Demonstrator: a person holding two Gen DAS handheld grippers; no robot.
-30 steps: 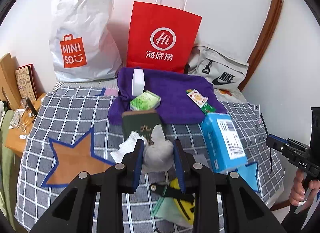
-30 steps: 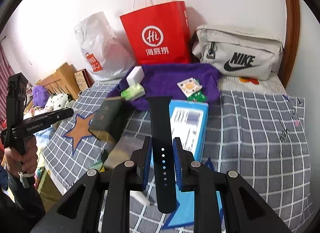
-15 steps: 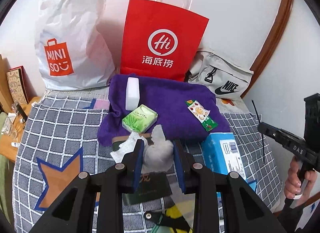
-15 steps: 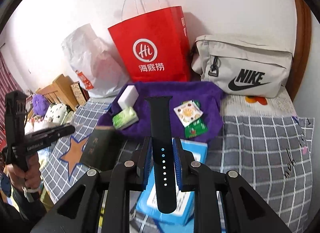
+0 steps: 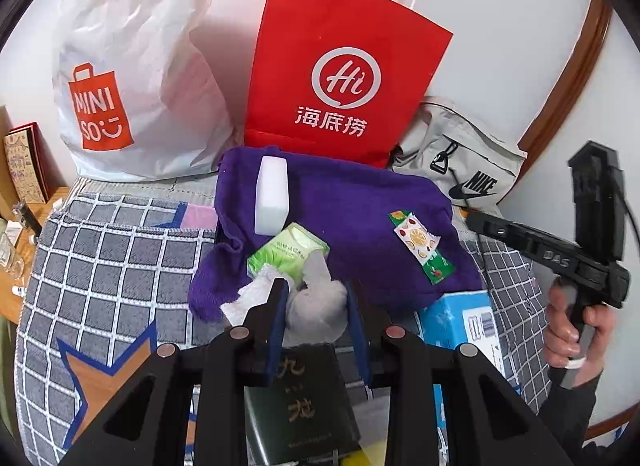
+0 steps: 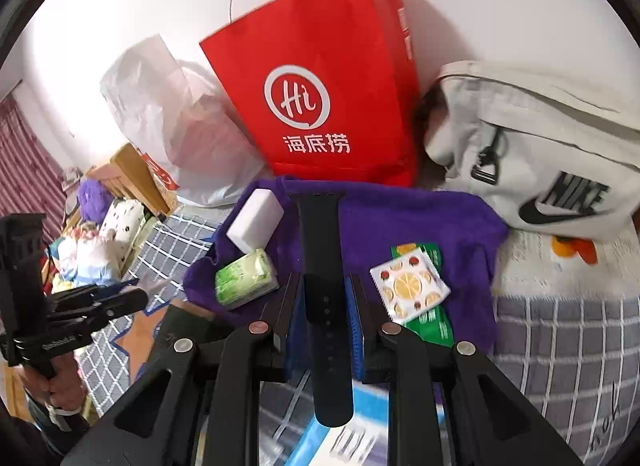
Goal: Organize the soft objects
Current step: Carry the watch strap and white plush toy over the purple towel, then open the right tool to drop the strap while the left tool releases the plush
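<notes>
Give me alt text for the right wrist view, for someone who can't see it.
The right tool grips a black watch strap upright above a purple towel on a checked bed. On the towel lie a white sponge, a green tissue pack and snack packets; behind stand a red paper bag and a grey Nike bag.

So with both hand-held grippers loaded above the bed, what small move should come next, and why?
Probably carry the left hand-held gripper slightly forward and release its crumpled tissue onto the purple towel, beside the green tissue pack. The towel already holds the gathered items. The right hand-held gripper grips a black watch strap.
</notes>
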